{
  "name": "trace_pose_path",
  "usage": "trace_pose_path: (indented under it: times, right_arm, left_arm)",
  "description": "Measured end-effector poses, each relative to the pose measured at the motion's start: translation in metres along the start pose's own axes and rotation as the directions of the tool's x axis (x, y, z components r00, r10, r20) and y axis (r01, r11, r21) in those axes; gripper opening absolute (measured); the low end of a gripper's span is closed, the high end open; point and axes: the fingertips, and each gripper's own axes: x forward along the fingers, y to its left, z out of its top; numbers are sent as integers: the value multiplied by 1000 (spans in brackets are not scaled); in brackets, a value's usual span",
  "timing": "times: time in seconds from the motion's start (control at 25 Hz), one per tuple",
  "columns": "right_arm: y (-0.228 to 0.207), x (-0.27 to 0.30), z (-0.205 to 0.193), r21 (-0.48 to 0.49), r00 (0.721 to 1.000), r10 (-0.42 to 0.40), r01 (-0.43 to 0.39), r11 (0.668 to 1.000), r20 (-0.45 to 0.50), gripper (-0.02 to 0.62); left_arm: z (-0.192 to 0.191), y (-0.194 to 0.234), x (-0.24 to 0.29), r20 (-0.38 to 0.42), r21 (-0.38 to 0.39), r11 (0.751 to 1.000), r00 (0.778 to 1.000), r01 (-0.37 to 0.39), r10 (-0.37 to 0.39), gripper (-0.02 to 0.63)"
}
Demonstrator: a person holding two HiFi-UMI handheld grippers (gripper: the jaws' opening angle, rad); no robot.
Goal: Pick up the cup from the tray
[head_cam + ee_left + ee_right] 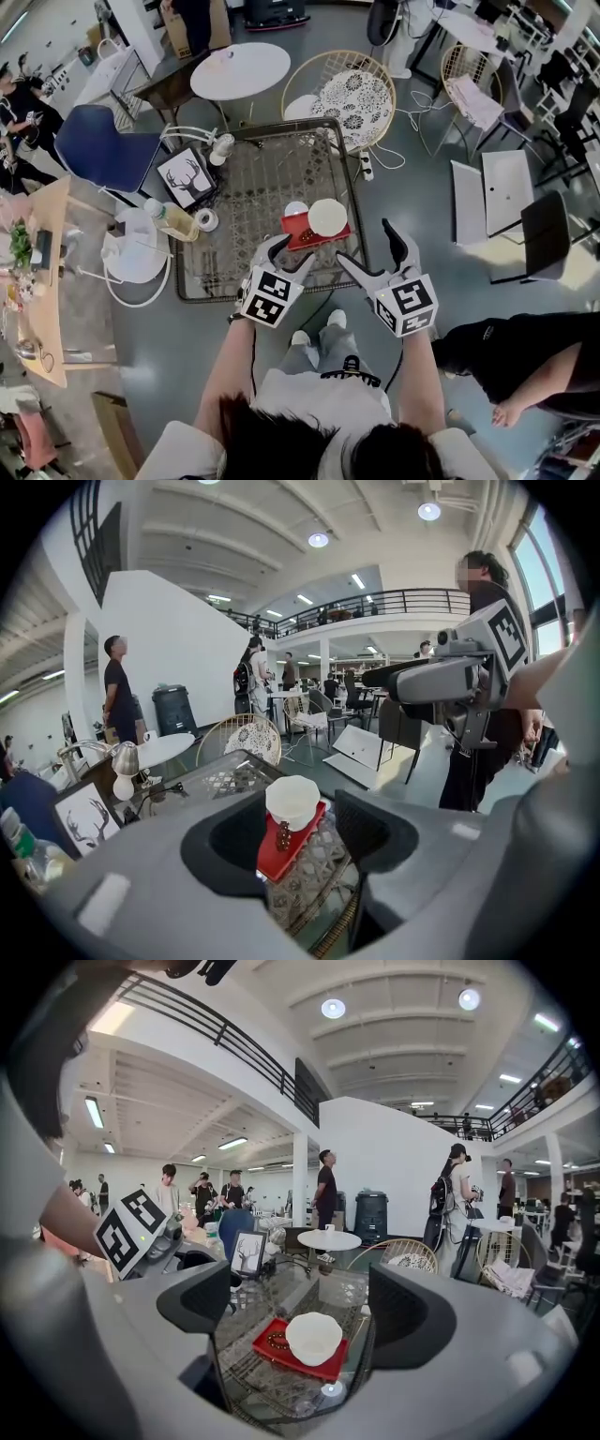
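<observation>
The white cup (pixel 327 217) sits on the red tray (pixel 296 231), with a bead bracelet (pixel 274 1340) just beside it, on the glass table (pixel 239 202). Your left gripper (pixel 289 251) and right gripper (pixel 367 244) hover near the tray, fingers spread apart, gripping nothing.

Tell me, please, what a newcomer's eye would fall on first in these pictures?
The white cup on its red tray stands out, near the edge of the glass-topped table closest to the person. Just short of it, the left tool and right tool are held side by side, both with jaws apart and empty.
</observation>
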Motion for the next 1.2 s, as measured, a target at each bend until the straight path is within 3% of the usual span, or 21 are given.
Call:
trace_pose_path:
  times: [0.48, 1.0, 1.2]
  right_arm:
    - [-29, 37, -42, 29, 995, 27, -25, 999, -97, 476]
    - [-39, 89, -103, 22, 976, 133, -131, 991, -170, 482]
    - [-39, 100, -127, 26, 967, 154, -152, 988, -203, 483]
  left_arm:
    - [-26, 4, 66, -117, -18, 999, 992, 37, -39, 210]
    - [-64, 30, 104, -185, -66, 997, 983, -34, 22, 210]
    - [-83, 27, 113, -205, -61, 998, 979, -15, 2, 209]
